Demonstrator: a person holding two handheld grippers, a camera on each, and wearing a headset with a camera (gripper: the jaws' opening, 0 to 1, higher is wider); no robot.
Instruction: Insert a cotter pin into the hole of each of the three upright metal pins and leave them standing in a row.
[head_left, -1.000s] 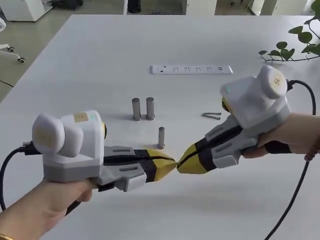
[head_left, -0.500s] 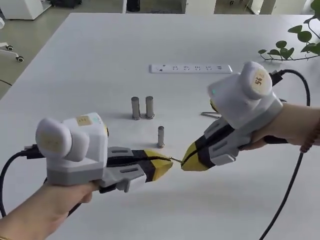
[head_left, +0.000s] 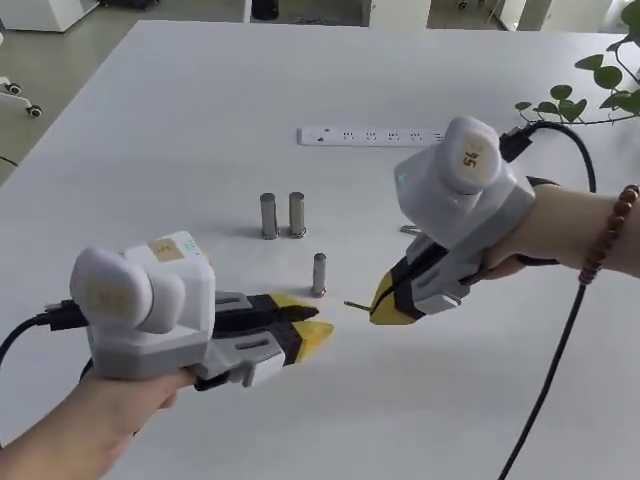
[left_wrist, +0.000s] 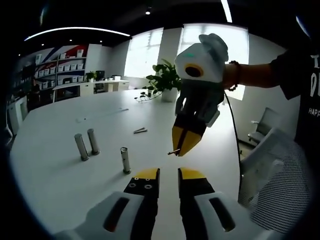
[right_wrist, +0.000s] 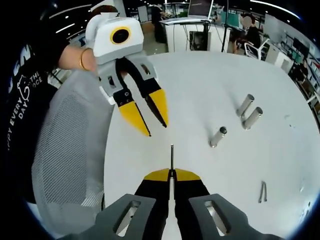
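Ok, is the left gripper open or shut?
Open: the left gripper shows a clear gap between its yellow-tipped jaws, nothing held.

The spare cotter pins (head_left: 407, 230) — mostly hidden — peek from behind the right gripper (head_left: 376, 303).

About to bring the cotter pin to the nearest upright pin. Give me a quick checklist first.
1. Thin metal cotter pin clamped in the right gripper, tip sticking out forward: ok.
2. Left gripper open and apart from the cotter pin: ok.
3. Nearest short grey metal pin upright, nothing touching it: ok.
4. Its hole lined up with the cotter pin: cannot tell.
5. Other two grey metal pins upright, side by side: ok.
6. Spare cotter pins lying on the white table: ok.
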